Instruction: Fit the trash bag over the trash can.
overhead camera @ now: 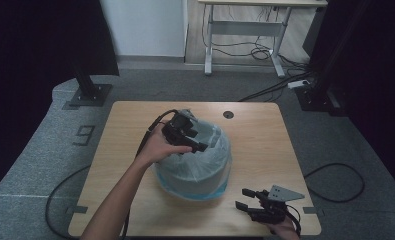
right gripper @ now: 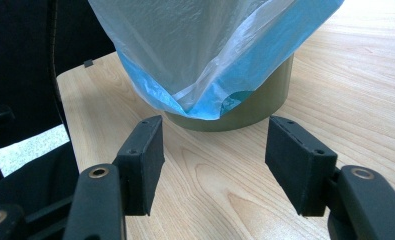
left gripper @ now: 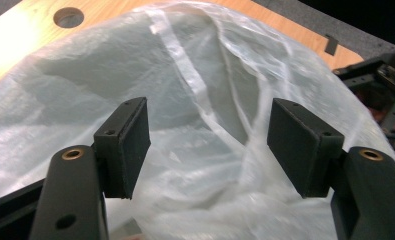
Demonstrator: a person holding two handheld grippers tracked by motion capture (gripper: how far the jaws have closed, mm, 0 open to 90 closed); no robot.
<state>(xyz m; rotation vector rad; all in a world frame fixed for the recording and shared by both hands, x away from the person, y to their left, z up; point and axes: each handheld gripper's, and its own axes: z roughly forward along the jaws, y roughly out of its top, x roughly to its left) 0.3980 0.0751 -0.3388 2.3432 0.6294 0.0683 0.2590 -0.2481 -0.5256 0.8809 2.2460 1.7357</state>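
Lining stage: a translucent bag [overhead camera: 197, 160] is sitting over a round bin [right gripper: 255, 105] near the middle of the table [overhead camera: 265, 145], its skirt hanging most of the way down the wall; judged from this, the bag is already on and the seating and tidying of the liner is what is left
Remaining work: the film inside the mouth is lying bunched and creased, and the hem is hanging unevenly, so pushing the liner down and evening the overhang appear still to be done
Left gripper: the left gripper [overhead camera: 195, 142] is hovering at the top of the bag, over the rim on the person's left; its jaws are standing apart with only film showing between them, clamped on nothing
Right gripper: the right gripper [overhead camera: 246, 198] is resting low at the near right corner of the table, well apart from the bin; its jaws are standing spread, with bare wood between them
Bag material: thin glossy plastic, milky white where single, blue where it doubles at the hem; it is wrinkling into soft folds and one long crease is running across the top
Bin material: a smooth, rigid, olive-toned cylinder, showing below the hem in the right gripper view
Jaw pads: flat, matt black rectangular blocks, screwed to black arms
Table surface: pale wood grain, flat, with rounded corners and a round cable hole [overhead camera: 228, 114] at the far edge
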